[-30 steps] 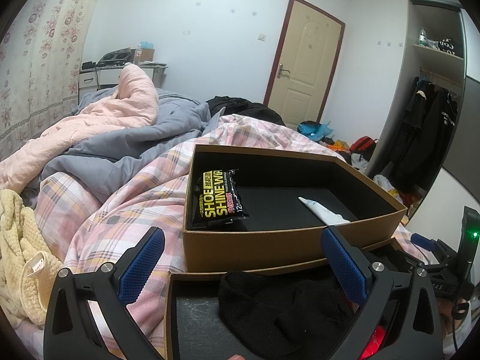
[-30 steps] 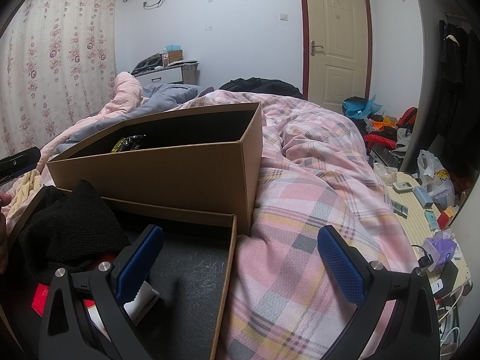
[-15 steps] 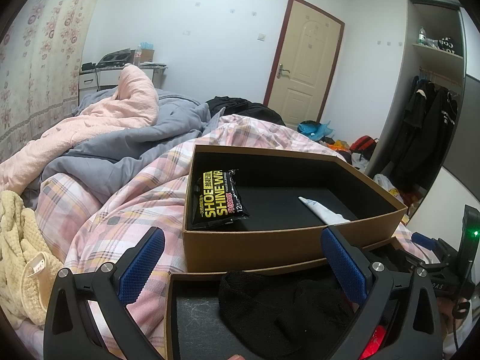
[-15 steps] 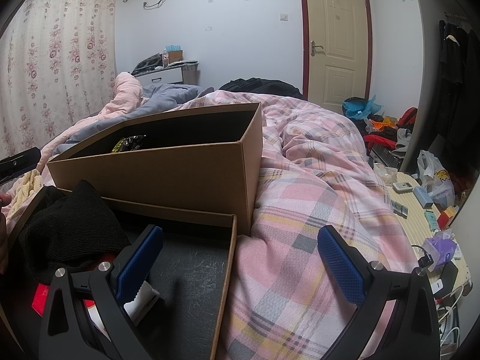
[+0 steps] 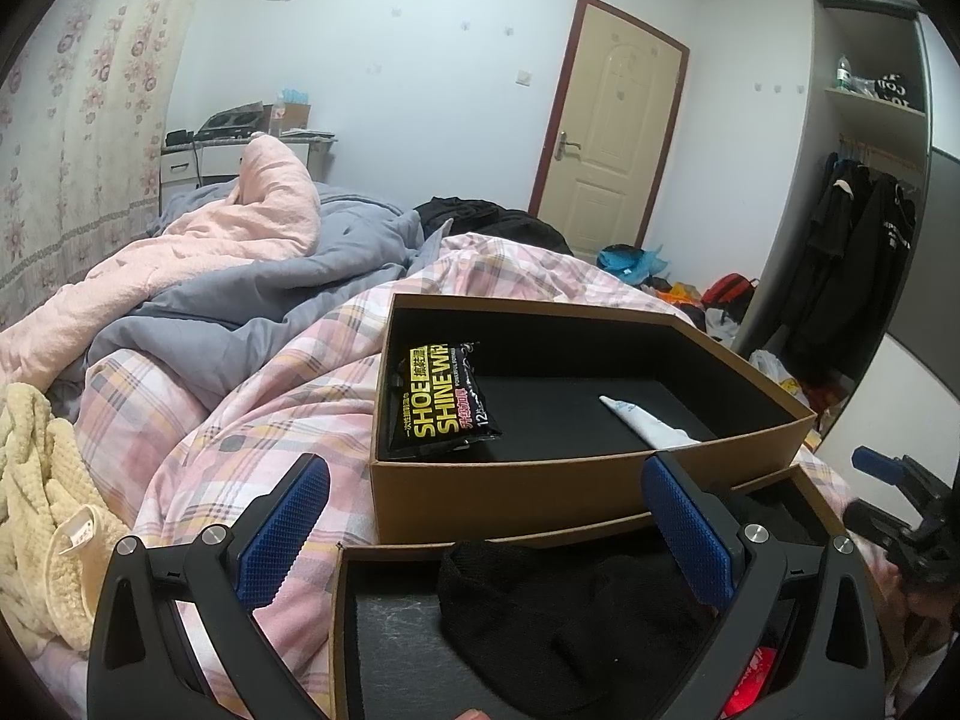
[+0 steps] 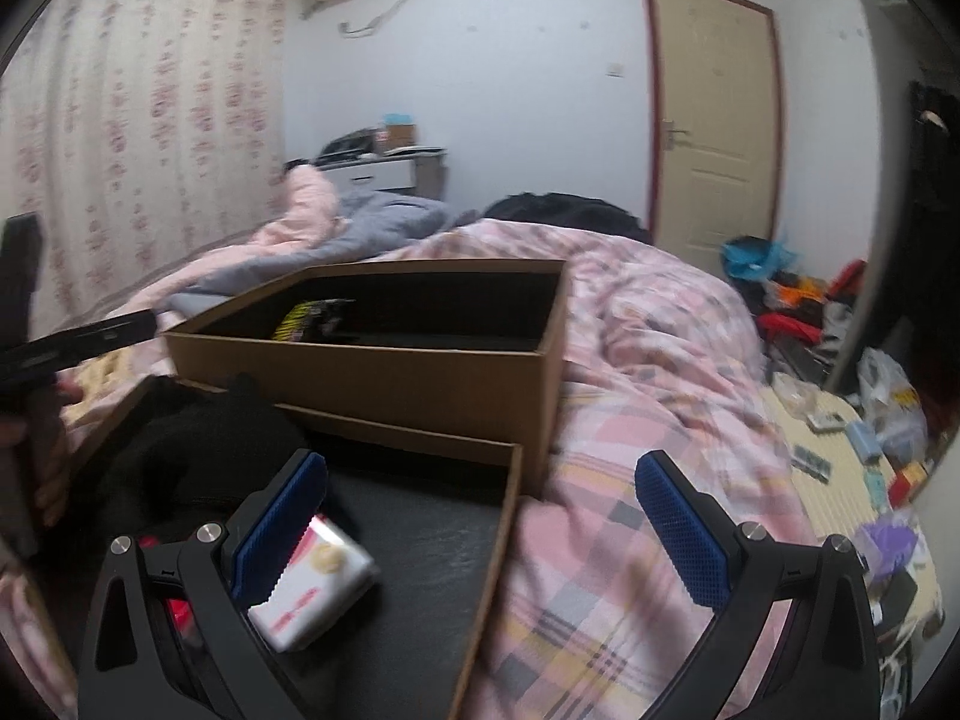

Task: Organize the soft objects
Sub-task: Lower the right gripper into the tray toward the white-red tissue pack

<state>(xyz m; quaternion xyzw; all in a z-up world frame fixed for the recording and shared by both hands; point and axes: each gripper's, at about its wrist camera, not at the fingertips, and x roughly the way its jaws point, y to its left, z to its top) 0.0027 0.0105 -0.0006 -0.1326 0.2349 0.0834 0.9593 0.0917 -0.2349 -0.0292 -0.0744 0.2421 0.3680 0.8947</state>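
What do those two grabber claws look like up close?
Both look alike. The left gripper and right gripper each have two angular matte-black plastic arms with triangular cut-outs and round silver bolts. Their fingertips wear bumpy bright-blue rubber pads. No cables show.

Both cameras sit low over the bed, each looking forward between its own blue-padded tongs toward the far wall with the door. The left wrist view takes the deep cardboard box (image 5: 576, 480) from its long near side, looking down into it, with the door (image 5: 606, 150) beyond the box and to its right. The right wrist view sits nearer that box's right corner (image 6: 372, 384), lower and slightly blurred, so the box's inside is barely seen. Both views share this box, the shallow tray (image 5: 348, 630) just in front of it (image 6: 480, 576), the plaid quilt (image 5: 252, 438) around it (image 6: 648, 360), and the door (image 6: 714, 120). At the far edge of each view, dark hardware appears, probably the other tongs.
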